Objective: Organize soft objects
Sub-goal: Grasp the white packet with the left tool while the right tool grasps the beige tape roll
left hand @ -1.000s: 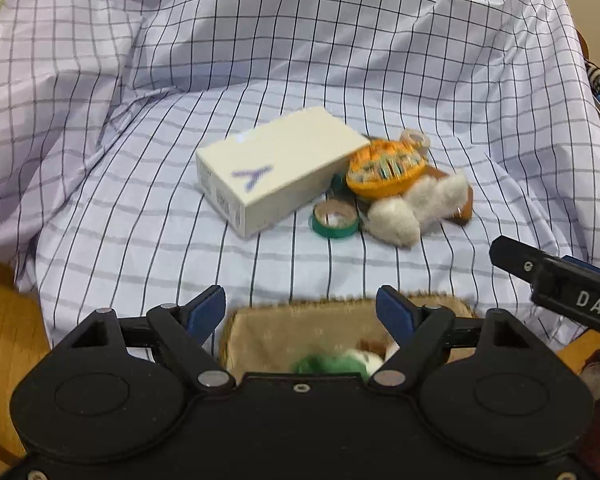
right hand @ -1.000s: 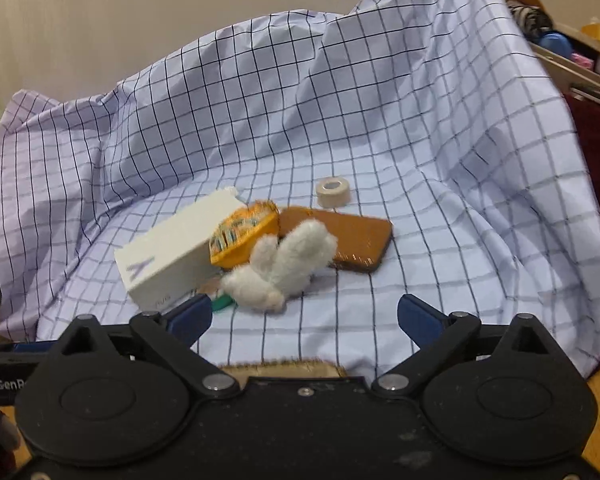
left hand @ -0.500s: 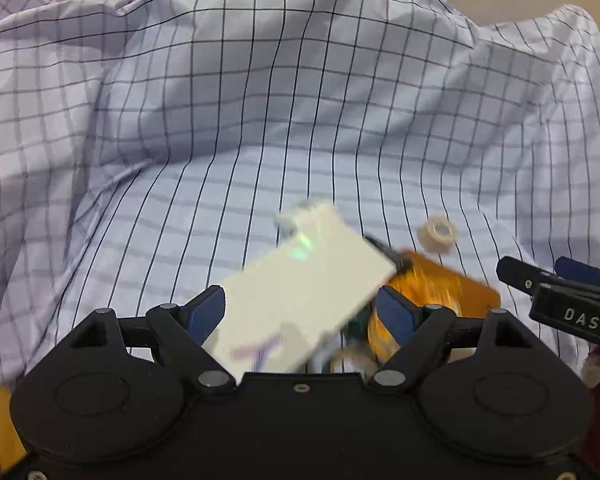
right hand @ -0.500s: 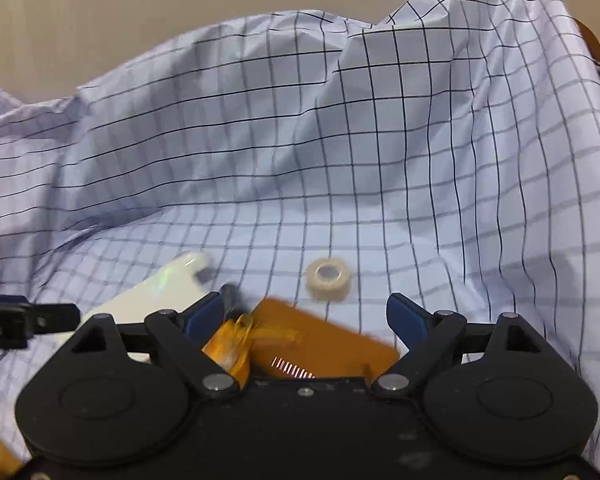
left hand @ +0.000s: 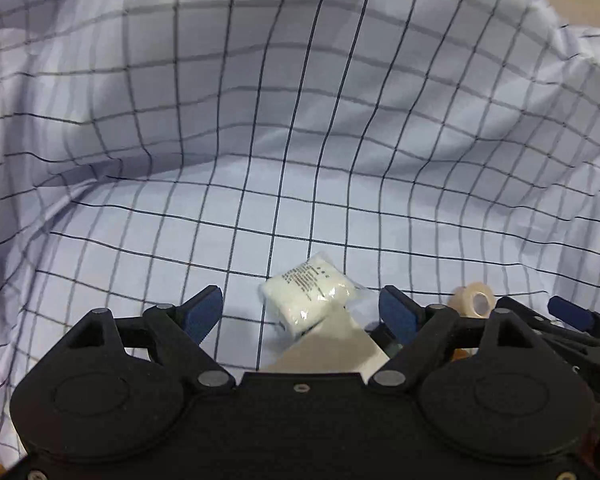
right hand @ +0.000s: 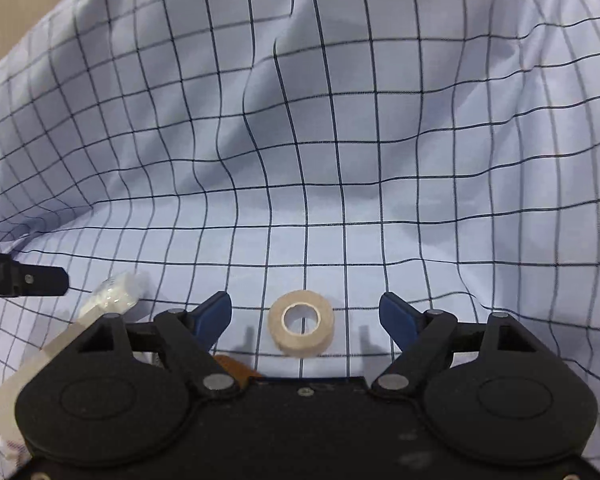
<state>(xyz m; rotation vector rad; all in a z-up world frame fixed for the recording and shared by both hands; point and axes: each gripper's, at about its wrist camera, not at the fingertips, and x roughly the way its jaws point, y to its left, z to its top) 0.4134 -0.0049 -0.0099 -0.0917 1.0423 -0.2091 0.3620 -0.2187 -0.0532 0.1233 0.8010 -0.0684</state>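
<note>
The checked cloth [right hand: 340,160] is the largest thing in view, draped and creased over whatever lies beneath, so anything on it sits on a yielding, slightly sloping bed; a grip pressed down hard would likely gather cloth with it. Next in size, the white box [left hand: 332,354] shows only a corner under the left gripper [left hand: 302,310]; it looks stiff and no writing on it can be read here. The clear-wrapped white packet [left hand: 310,294] rests against that corner, between the left fingers, which have just widened and touch nothing; it looks light, squashy and slippery in its film, best pinched across its middle; dark print runs over its top but is too fine to read. Smallest, the beige tape roll [right hand: 301,322] lies flat on the cloth, hole upward, centred between the fingers of the right gripper [right hand: 305,312], which have just been narrowing yet stand clear of it; it should be light and slightly springy, best taken across its outer wall.
</note>
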